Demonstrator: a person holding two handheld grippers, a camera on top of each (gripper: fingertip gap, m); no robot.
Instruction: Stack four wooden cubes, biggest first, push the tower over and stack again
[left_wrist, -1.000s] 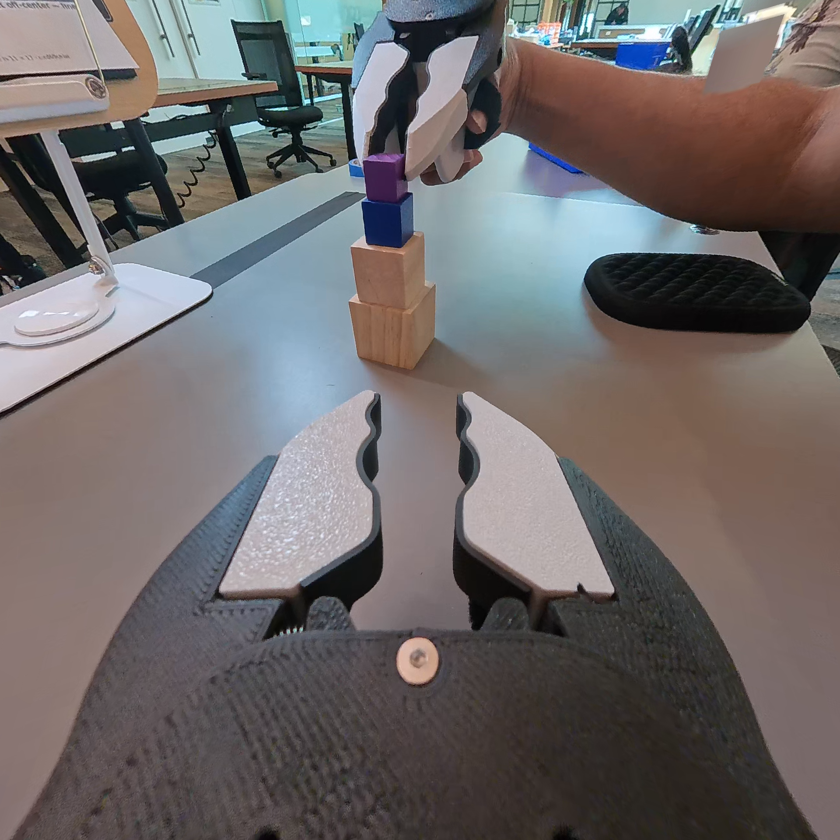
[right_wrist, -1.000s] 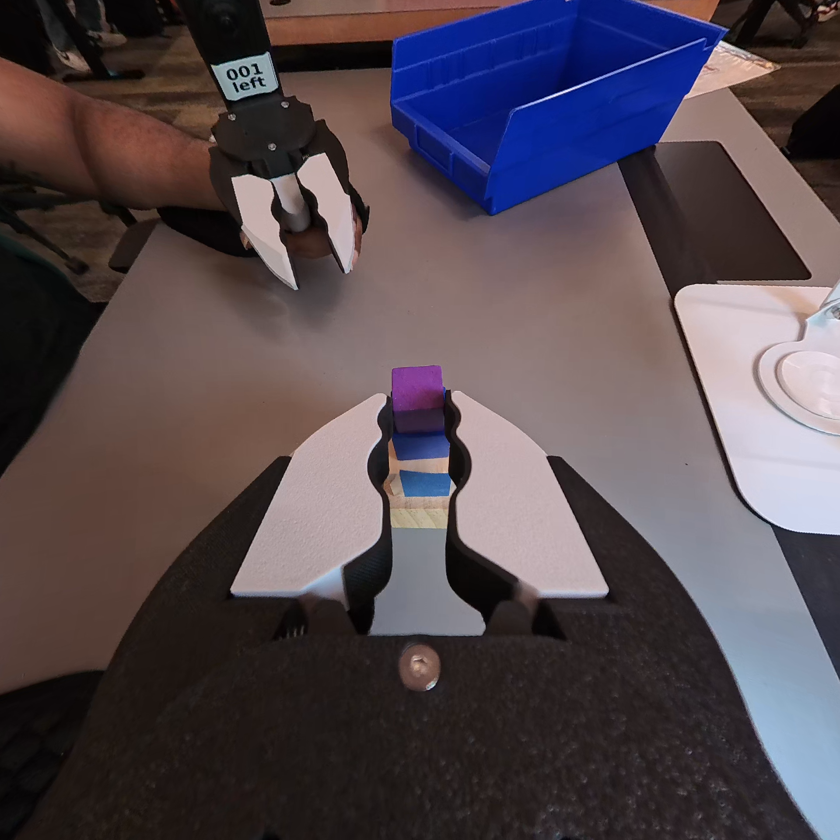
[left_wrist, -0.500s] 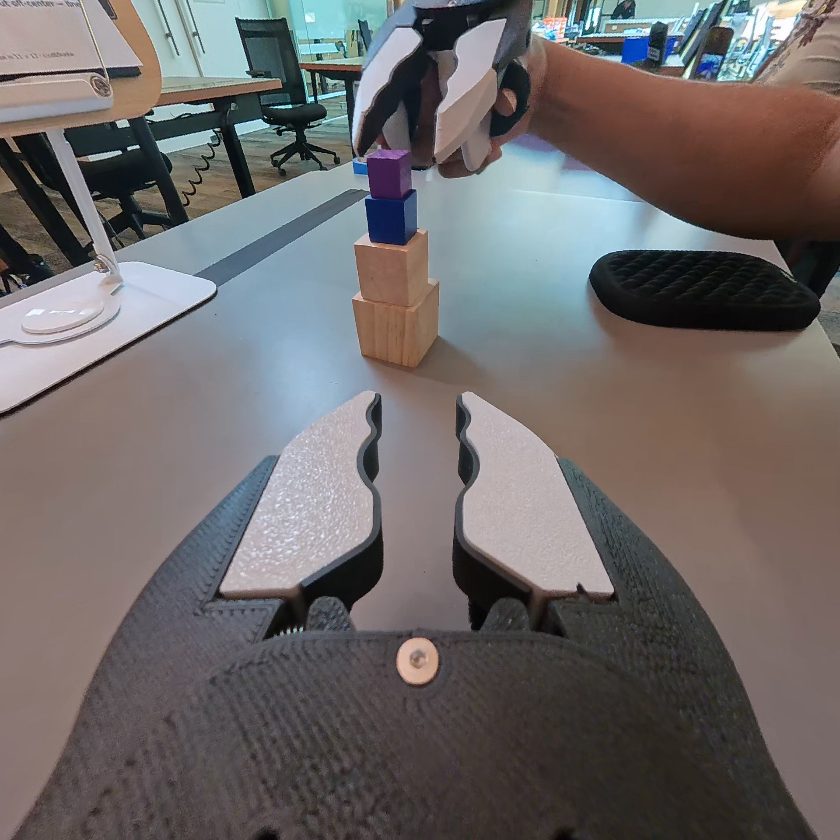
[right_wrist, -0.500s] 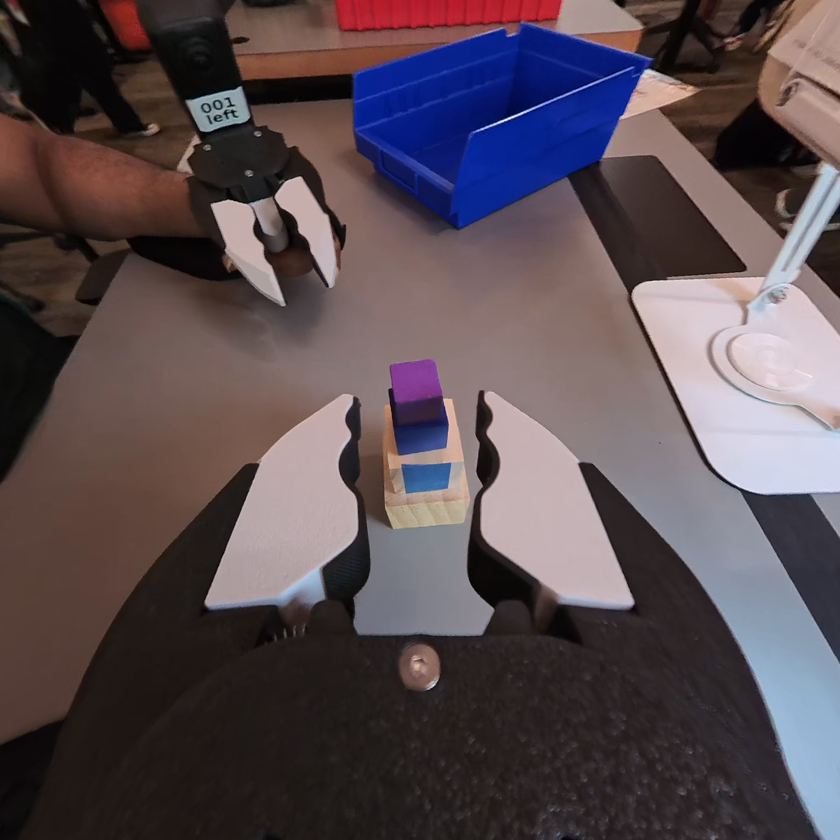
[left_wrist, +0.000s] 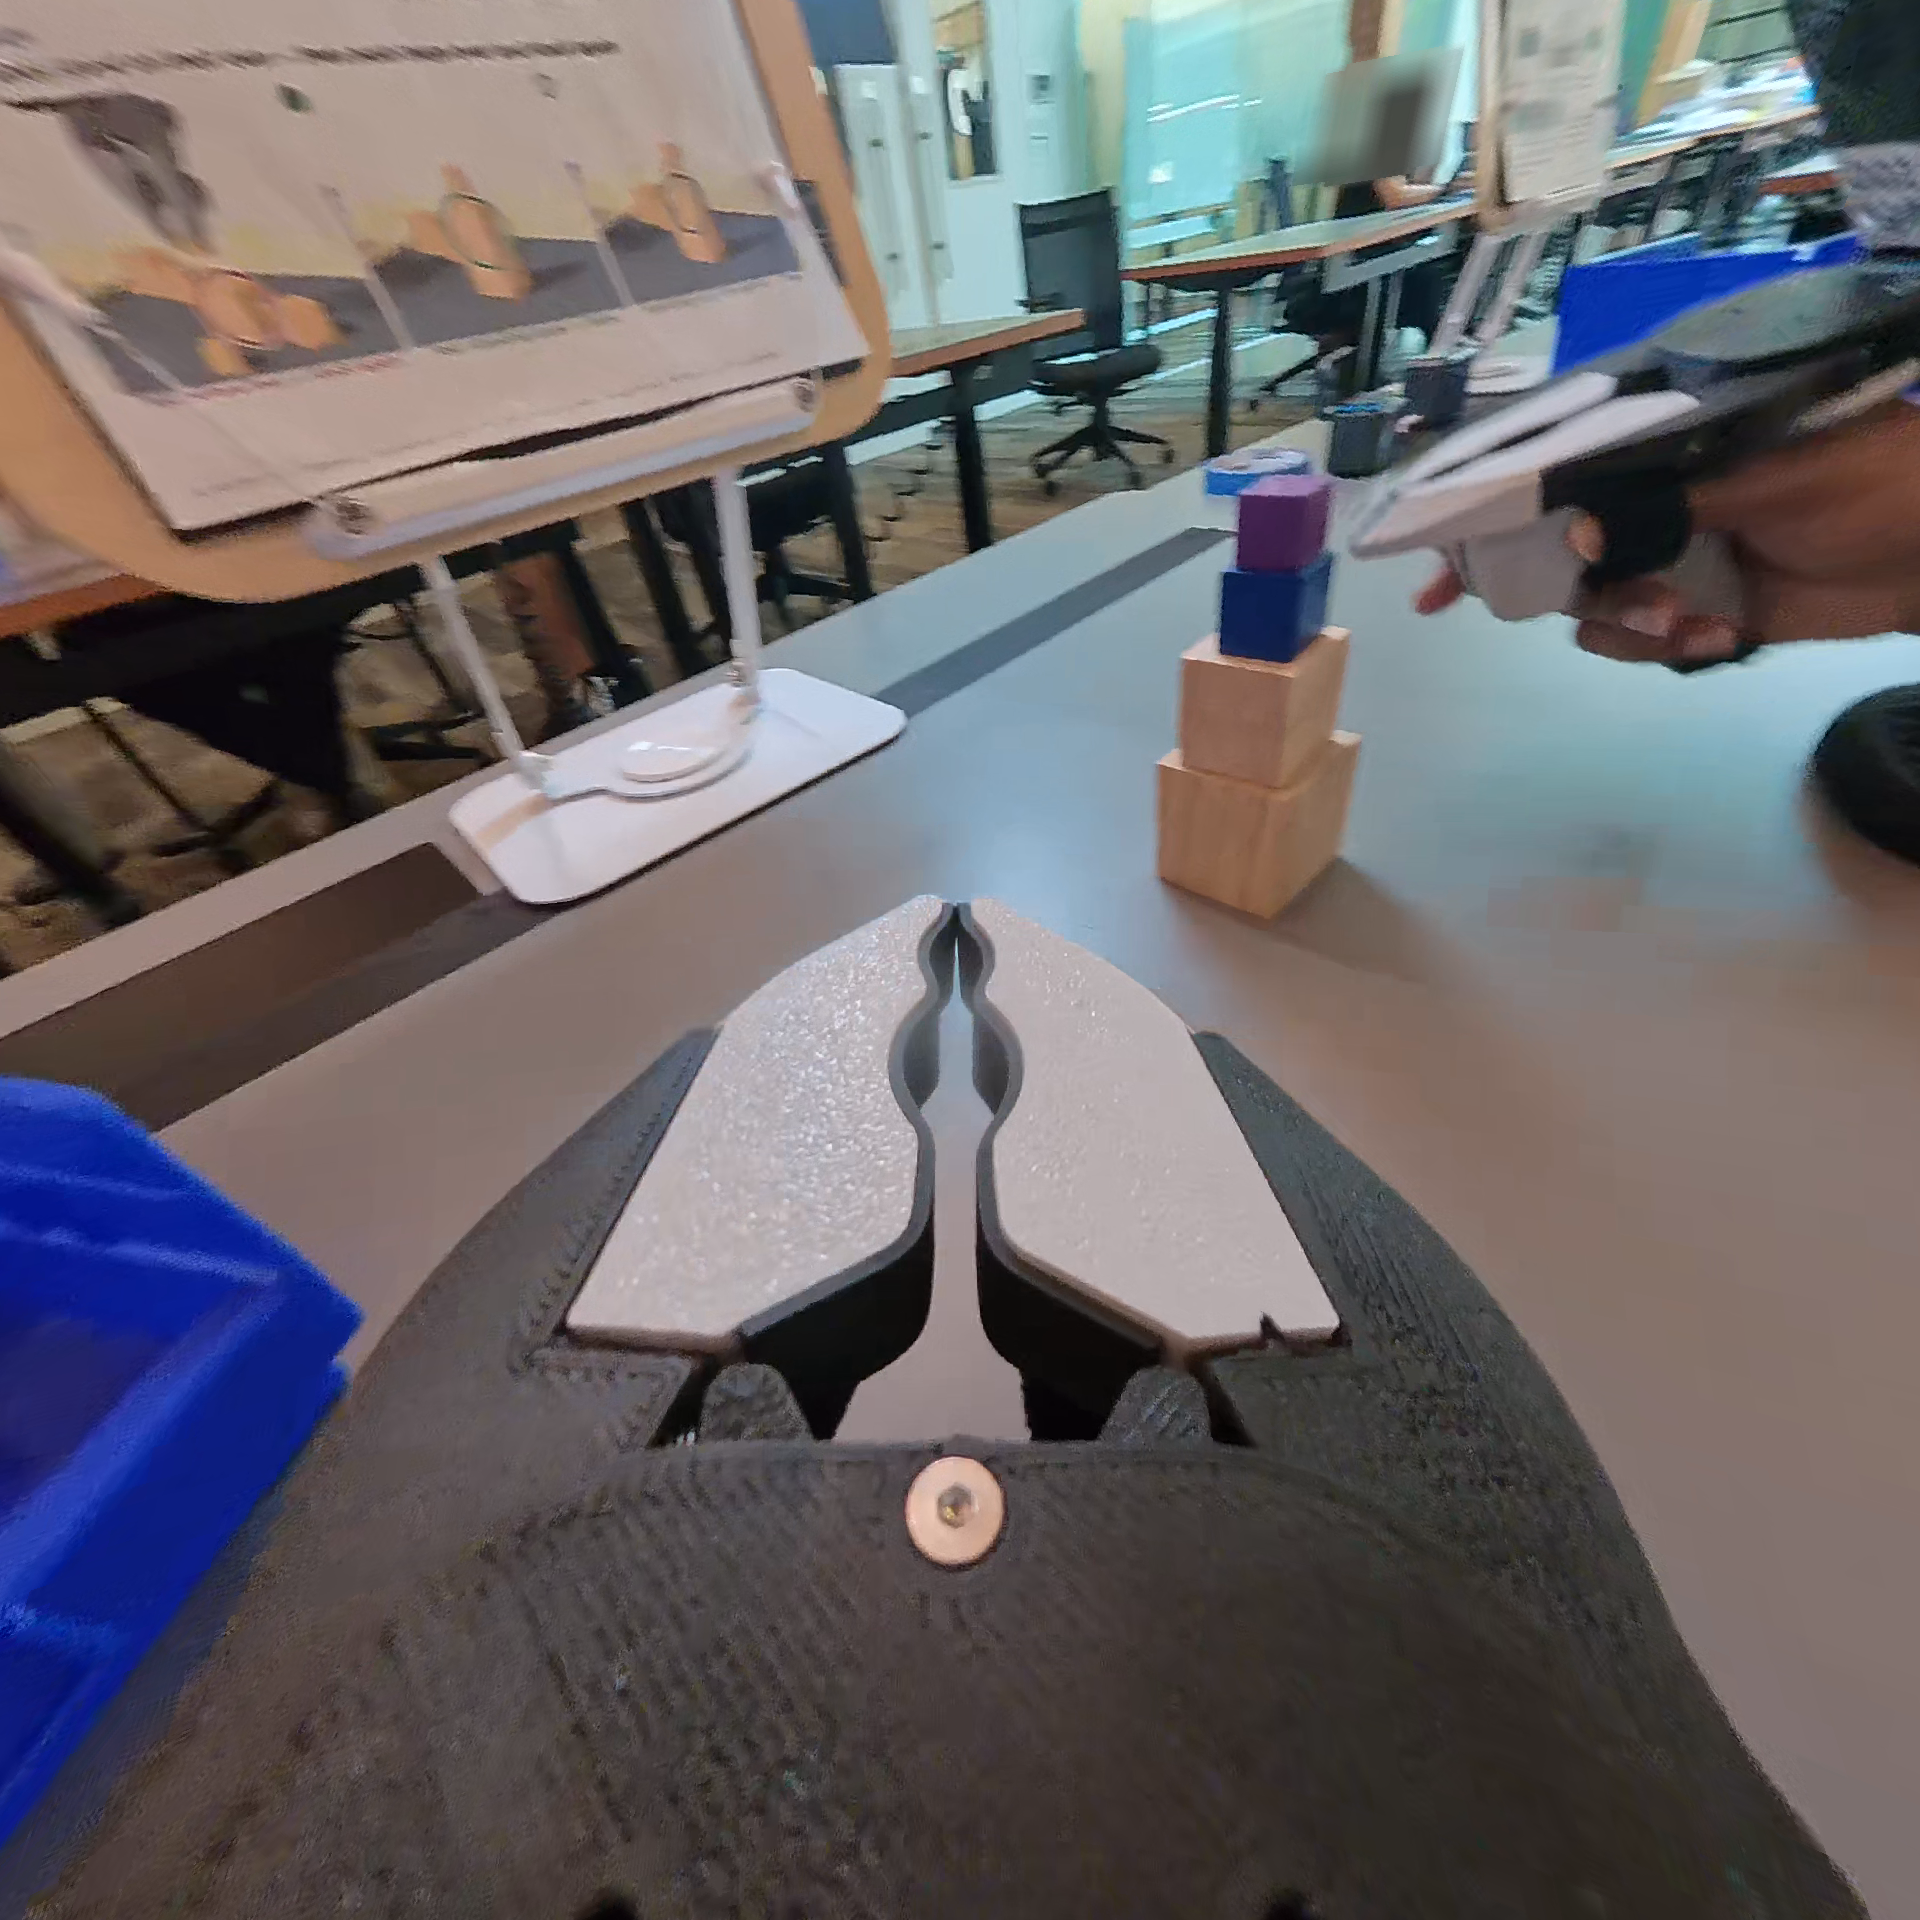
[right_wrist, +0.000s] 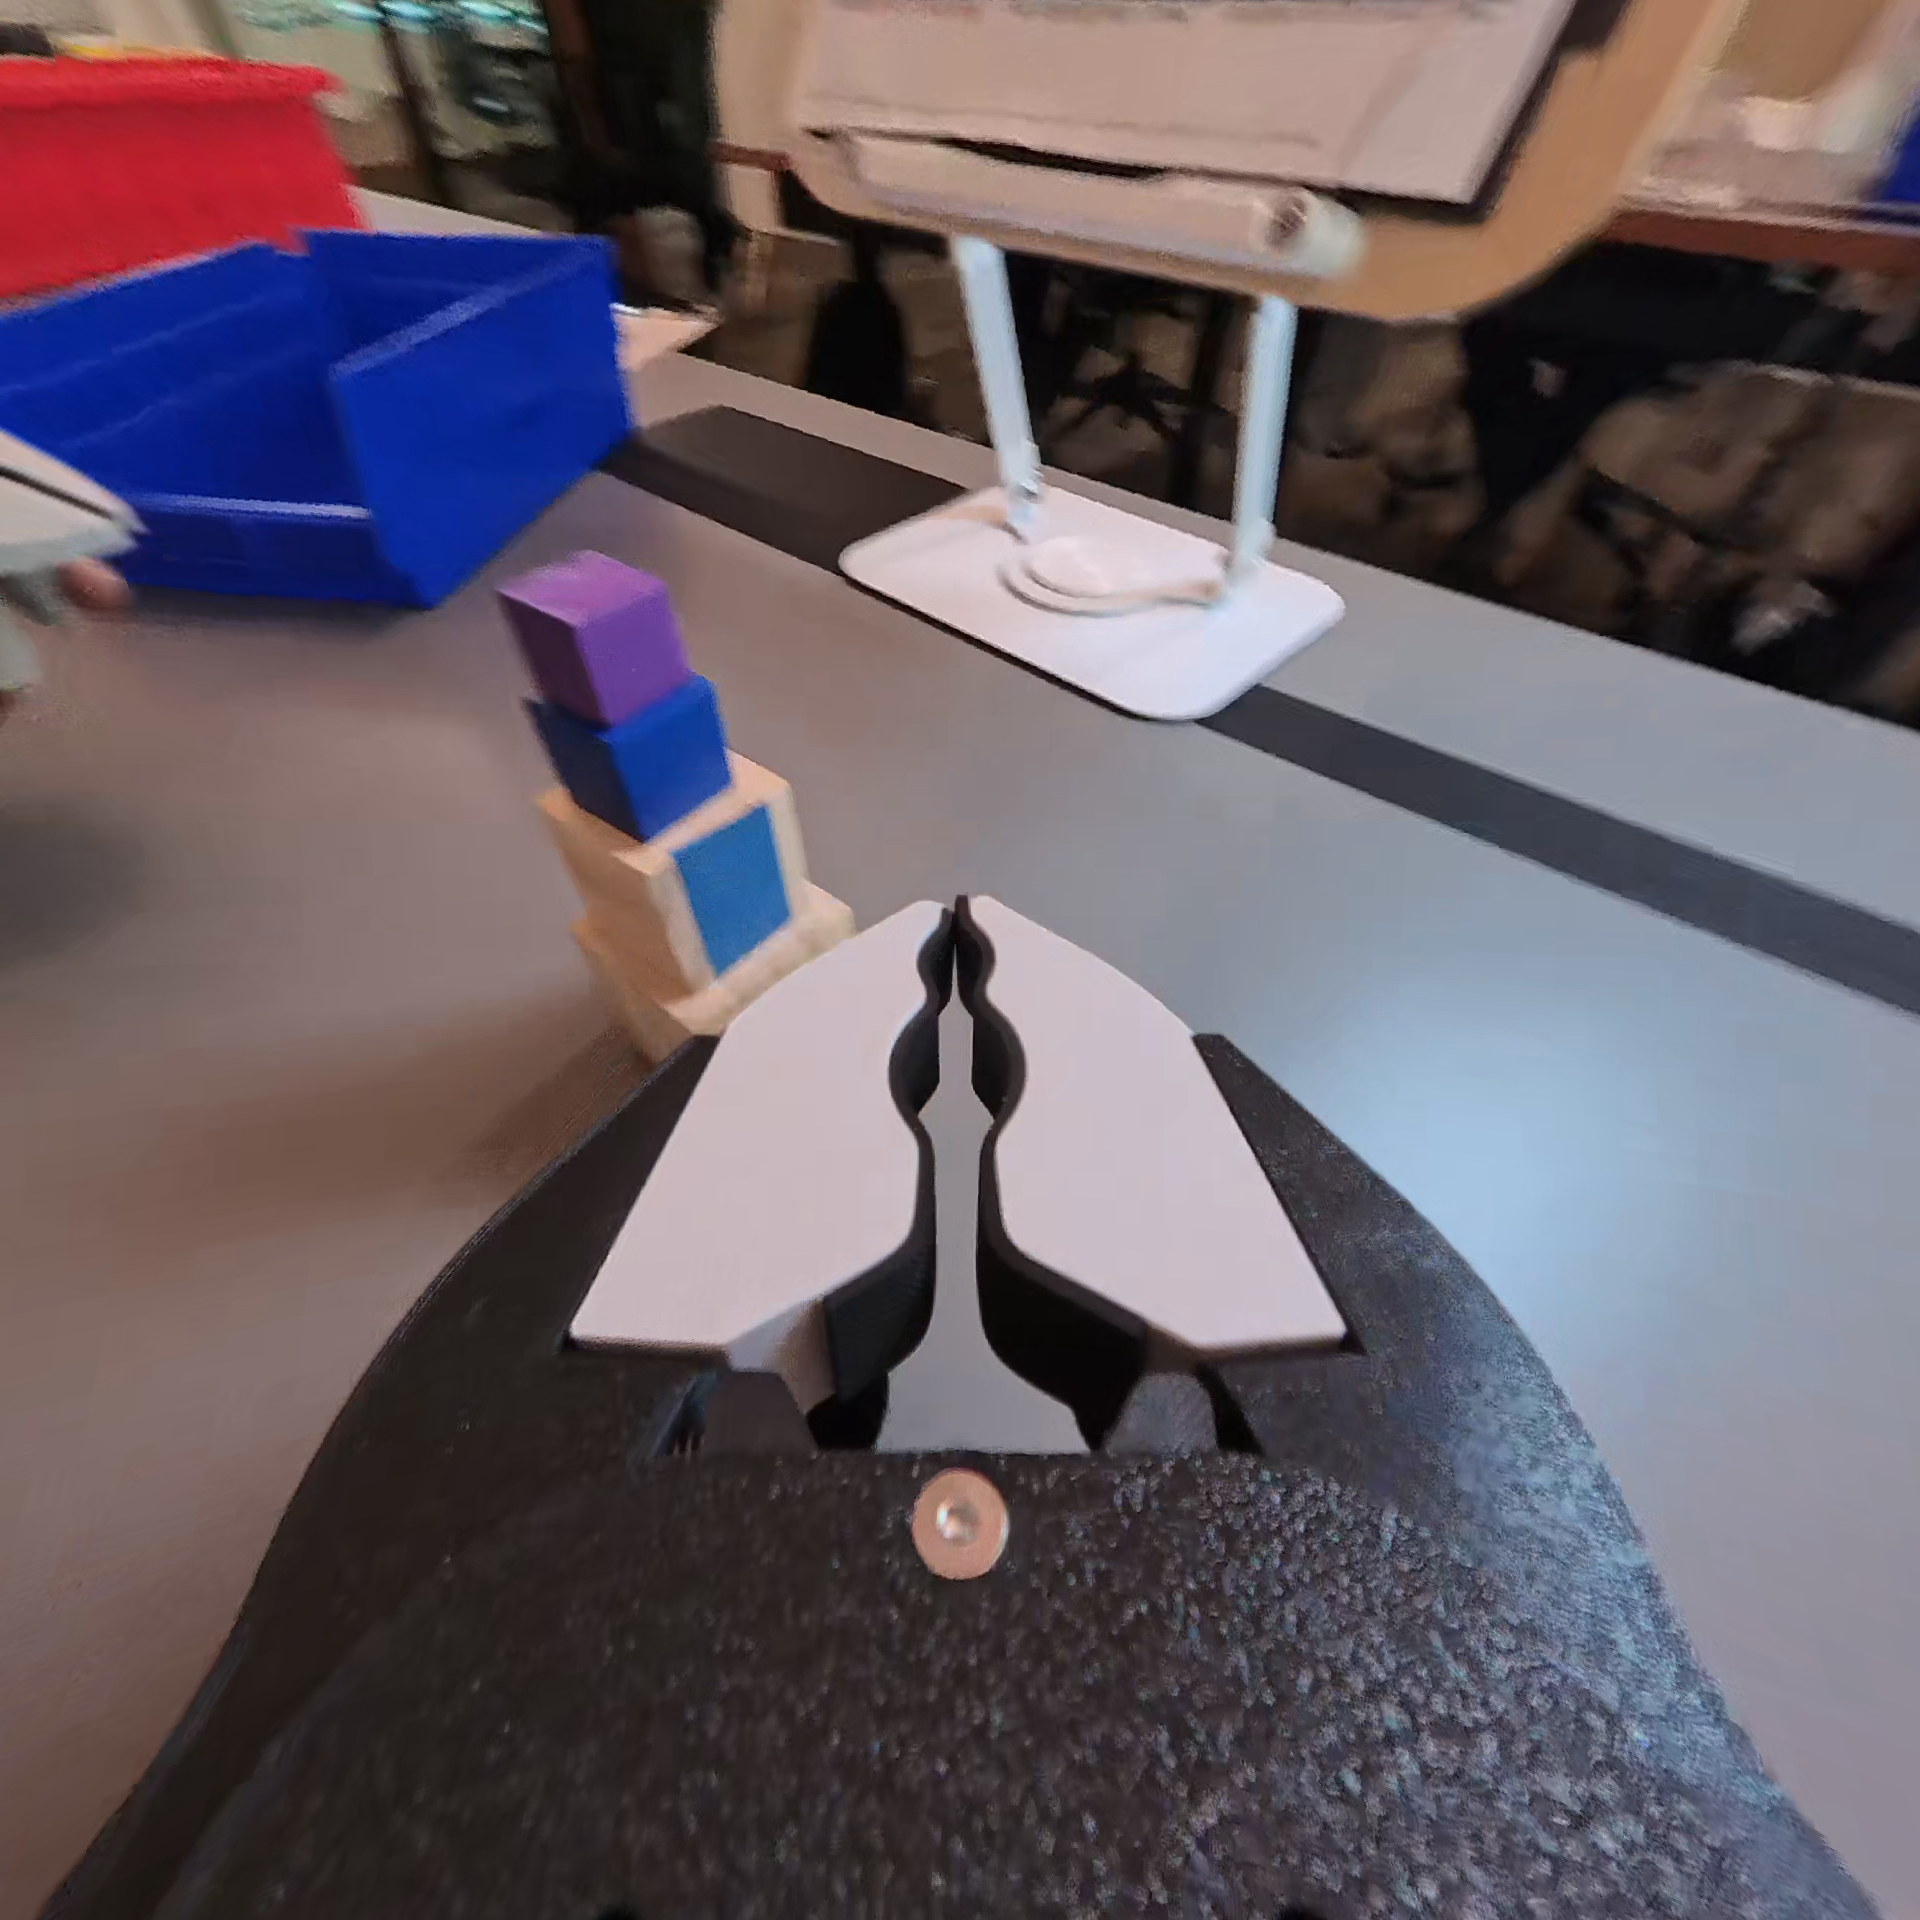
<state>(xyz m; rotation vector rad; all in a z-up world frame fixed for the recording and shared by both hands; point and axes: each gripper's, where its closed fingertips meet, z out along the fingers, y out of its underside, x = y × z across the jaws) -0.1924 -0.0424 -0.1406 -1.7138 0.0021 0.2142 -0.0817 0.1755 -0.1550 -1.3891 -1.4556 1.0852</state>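
A tower of cubes stands on the grey table (left_wrist: 1558, 1039): a large wooden cube (left_wrist: 1252, 821) at the base, a smaller wooden cube (left_wrist: 1257, 707) on it, then a blue cube (left_wrist: 1273, 613), then a purple cube (left_wrist: 1283, 520) on top. My left gripper (left_wrist: 956, 909) is shut with nothing between its pads, to the left of the tower. My right gripper (right_wrist: 954, 904) is also shut with nothing between its pads, just right of the tower (right_wrist: 665, 810). In the left wrist view the right gripper (left_wrist: 1382, 520) points at the purple cube from the right.
A white stand base (left_wrist: 686, 779) with a tilted sheet holder (left_wrist: 416, 260) sits at the table's far edge. A blue bin (right_wrist: 312, 416) stands behind the tower and shows at my left (left_wrist: 125, 1351). A black pad (left_wrist: 1870, 769) lies at the right. My right fingertips sit around 25 cm from my left ones. It is some 8 cm from my right tips to the blue cube (left_wrist: 1273, 613).
Both grippers closed on air. The right gripper let go of the purple cube, opened, pulled off the tower and swung to its side. The left gripper turned left. The tower still stands.
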